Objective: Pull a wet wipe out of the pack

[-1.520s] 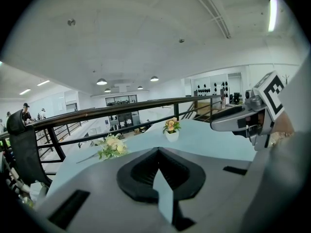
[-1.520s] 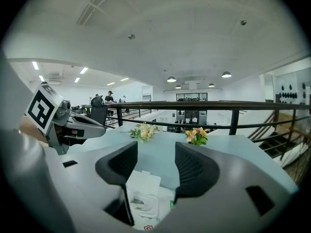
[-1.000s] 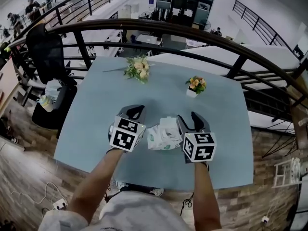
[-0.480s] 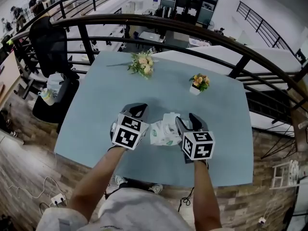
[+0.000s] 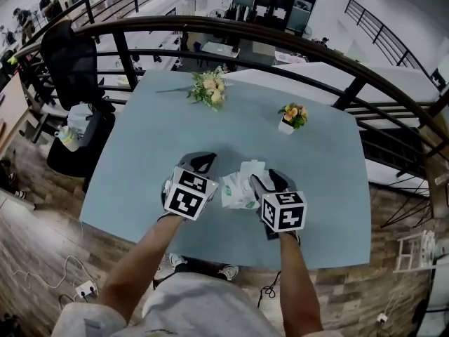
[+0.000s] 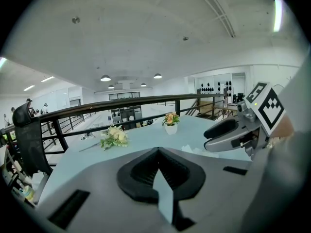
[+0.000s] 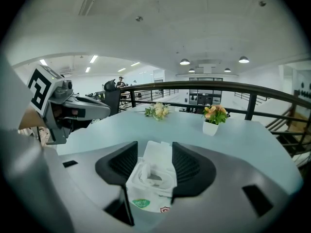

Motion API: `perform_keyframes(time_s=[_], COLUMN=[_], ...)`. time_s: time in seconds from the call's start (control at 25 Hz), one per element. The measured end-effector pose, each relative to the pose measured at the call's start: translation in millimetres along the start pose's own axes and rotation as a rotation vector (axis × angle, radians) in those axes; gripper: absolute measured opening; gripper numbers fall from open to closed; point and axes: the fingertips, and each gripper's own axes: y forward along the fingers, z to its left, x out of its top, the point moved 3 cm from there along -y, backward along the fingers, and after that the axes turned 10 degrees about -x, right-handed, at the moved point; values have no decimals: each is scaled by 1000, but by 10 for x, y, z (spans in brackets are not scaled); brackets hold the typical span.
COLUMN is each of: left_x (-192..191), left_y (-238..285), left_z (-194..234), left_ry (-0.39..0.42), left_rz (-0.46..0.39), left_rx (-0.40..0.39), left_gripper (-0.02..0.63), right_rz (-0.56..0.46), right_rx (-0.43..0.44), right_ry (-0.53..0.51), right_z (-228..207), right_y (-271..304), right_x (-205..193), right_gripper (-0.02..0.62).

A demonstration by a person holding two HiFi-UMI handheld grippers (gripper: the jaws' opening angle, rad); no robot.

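A white wet-wipe pack [image 5: 237, 188] with a green logo lies on the pale blue table [image 5: 154, 139] between my two grippers. In the right gripper view the pack [image 7: 151, 176] has its lid flipped open, and a crumpled wipe [image 7: 146, 171] shows in the opening. My right gripper [image 5: 265, 180] hangs over the pack's right part. It is open [image 7: 154, 148], one jaw on each side of the pack. My left gripper [image 5: 198, 162] sits just left of the pack, its jaws shut [image 6: 158, 152] with nothing between them.
A flower bouquet [image 5: 209, 88] lies at the table's far side and a small potted flower [image 5: 292, 116] stands at the far right. A dark railing [image 5: 280, 48] curves behind the table. A black chair [image 5: 70, 65] stands to the left.
My right gripper has moved left from beside the pack, so its jaws now straddle the pack. The left gripper has stayed in place.
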Motion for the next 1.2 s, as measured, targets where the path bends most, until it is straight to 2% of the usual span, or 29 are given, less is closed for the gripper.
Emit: perform_keyframes(time_s=[0.76,1.08,1.2], left_x=[-214,-282,-298], left_y=[15,9,17], left_z=[65,104,105], left_ry=[5,0,-4], left_rz=[42,54,56], left_rx=[-22,-24,-25], left_gripper=[-5,-5,-5], right_rz=[128,160,170], right_rx=[47,50,51], right_ry=[12,22,28], right_z=[204,230,235], right_y=[244,284,307], right_x=[-436,-544,-558], right_gripper=[217,190,158])
